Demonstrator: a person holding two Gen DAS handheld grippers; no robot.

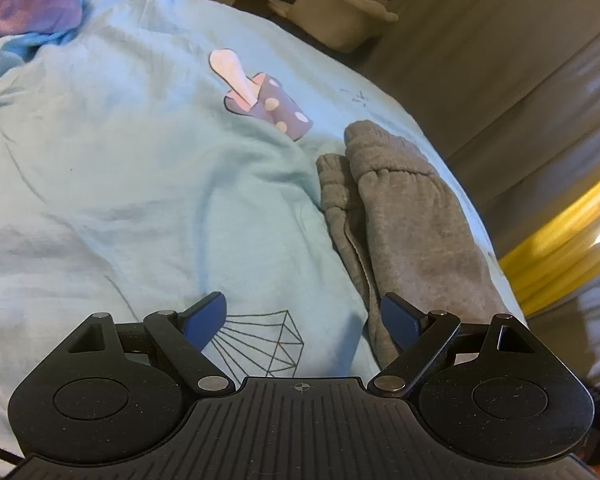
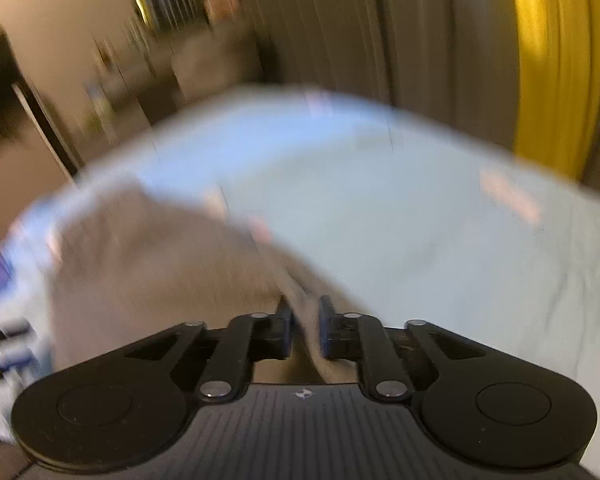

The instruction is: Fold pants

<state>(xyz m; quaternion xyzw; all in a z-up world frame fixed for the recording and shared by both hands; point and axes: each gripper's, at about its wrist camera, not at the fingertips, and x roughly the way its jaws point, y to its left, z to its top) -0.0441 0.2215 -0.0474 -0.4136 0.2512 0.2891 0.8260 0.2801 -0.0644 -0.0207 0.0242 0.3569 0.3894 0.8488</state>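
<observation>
The grey pants (image 1: 404, 216) lay doubled on the light-blue bedspread (image 1: 120, 184), near its right edge. The left gripper (image 1: 304, 316) hovered spread wide, holding nothing, while the right gripper (image 2: 305, 330) pinched a fold of them (view badly blurred).

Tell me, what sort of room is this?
Most likely a bedroom: a light blue blanket with a mushroom print covers what looks like a bed, grey pants lie on it, and yellow curtains hang behind.
</observation>
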